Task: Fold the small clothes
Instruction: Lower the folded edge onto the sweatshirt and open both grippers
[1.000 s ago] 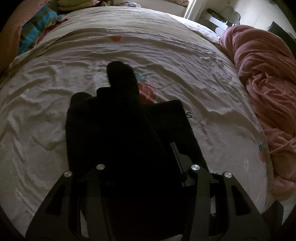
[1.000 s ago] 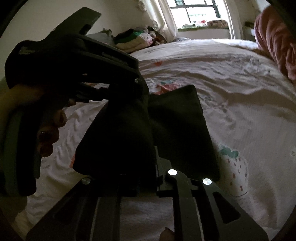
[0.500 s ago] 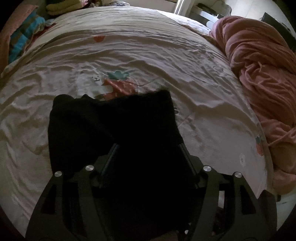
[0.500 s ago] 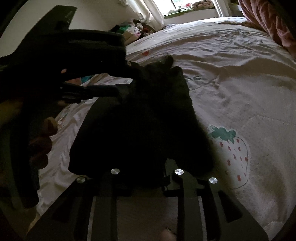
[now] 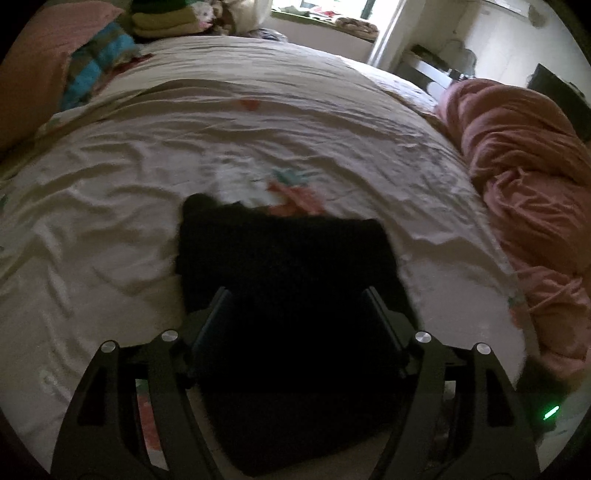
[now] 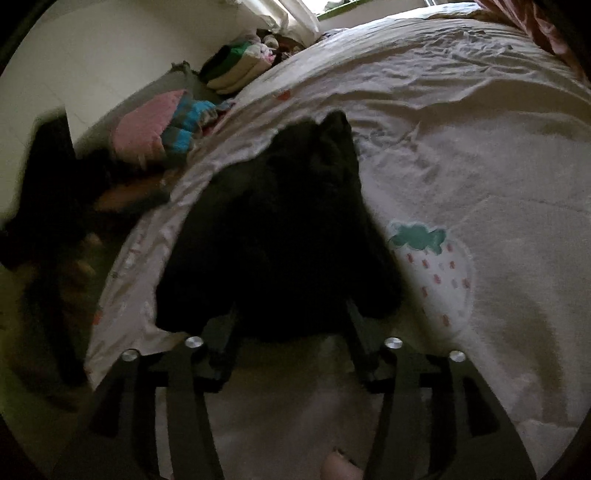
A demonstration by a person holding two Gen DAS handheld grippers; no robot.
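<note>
- Left wrist view: black garment lies flat on the bed sheet, directly ahead of and under the left gripper; its near part runs between the two fingers and fills the gap.
- Left gripper jaws spread wide, one finger over the garment's left edge, the other over the right; whether they touch the cloth, cannot tell.
- Garment: dark, matte, soft fabric, roughly rectangular, small lump at far left corner; detail lost in shadow.
- Sheet: off-white, crinkled, printed with a strawberry just beyond the garment's far edge.
- Pink blanket, bunched and folded, at right side of bed, well apart from garment.
- Pink pillow and blue striped cloth at far left; stack of folded clothes behind.
- Right wrist view: same garment lies ahead of the right gripper, near edge reaching the fingertips, bulk stretching away and up-left.
- Right gripper jaws spread apart, nothing pinched; near hem sits between the fingers.
- Garment here looks layered, thicker, with a pointed tip at far end; edges soft and uneven.
- Sheet wrinkled; strawberry print just right of garment.
- Blurred left gripper at left edge, off the garment.
- Folded clothes, pillow in the far corner.
</note>
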